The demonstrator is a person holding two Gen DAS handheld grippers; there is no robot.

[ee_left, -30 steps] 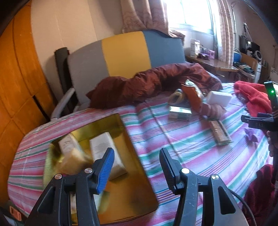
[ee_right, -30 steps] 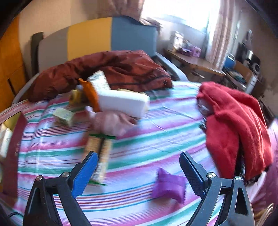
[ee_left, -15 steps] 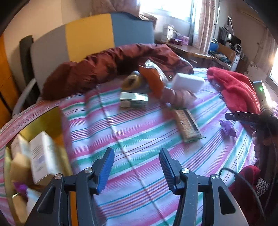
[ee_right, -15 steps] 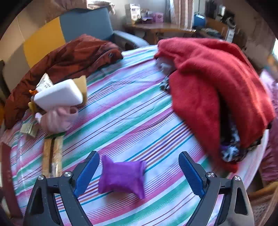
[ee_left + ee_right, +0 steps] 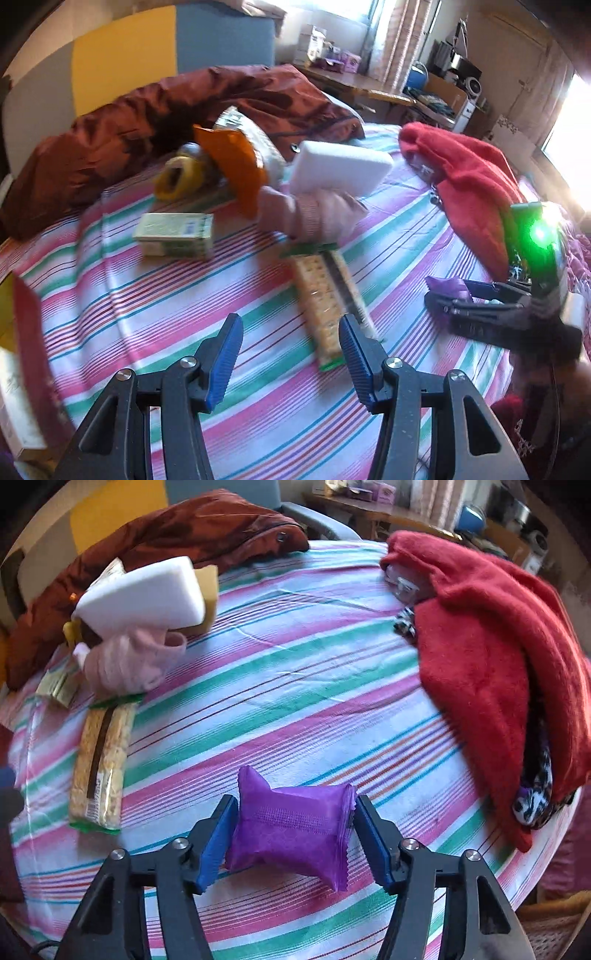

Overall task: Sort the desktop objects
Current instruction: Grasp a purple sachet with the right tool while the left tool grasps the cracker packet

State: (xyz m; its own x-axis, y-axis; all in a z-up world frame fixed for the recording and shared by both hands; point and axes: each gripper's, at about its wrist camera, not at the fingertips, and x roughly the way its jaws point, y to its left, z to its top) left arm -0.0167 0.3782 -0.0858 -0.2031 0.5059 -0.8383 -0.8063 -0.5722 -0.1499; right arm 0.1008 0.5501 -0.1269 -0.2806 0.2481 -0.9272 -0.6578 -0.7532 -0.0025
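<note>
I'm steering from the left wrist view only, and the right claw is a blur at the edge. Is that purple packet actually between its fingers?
Observer: Yes. In the right wrist view the crinkly purple foil packet sits on the striped tablecloth between the right claw's blue pads, which flank both its sides.
Operator: Clamped already?
Observer: I cannot tell; the pads are at its edges, but the packet does not look squeezed and it rests on the cloth.
Operator: Anything crowding it?
Observer: No. The long cracker pack lies apart to its left, the red fleece apart to its right.
Operator: And my left claw?
Observer: The left claw is open, holding nothing.
</note>
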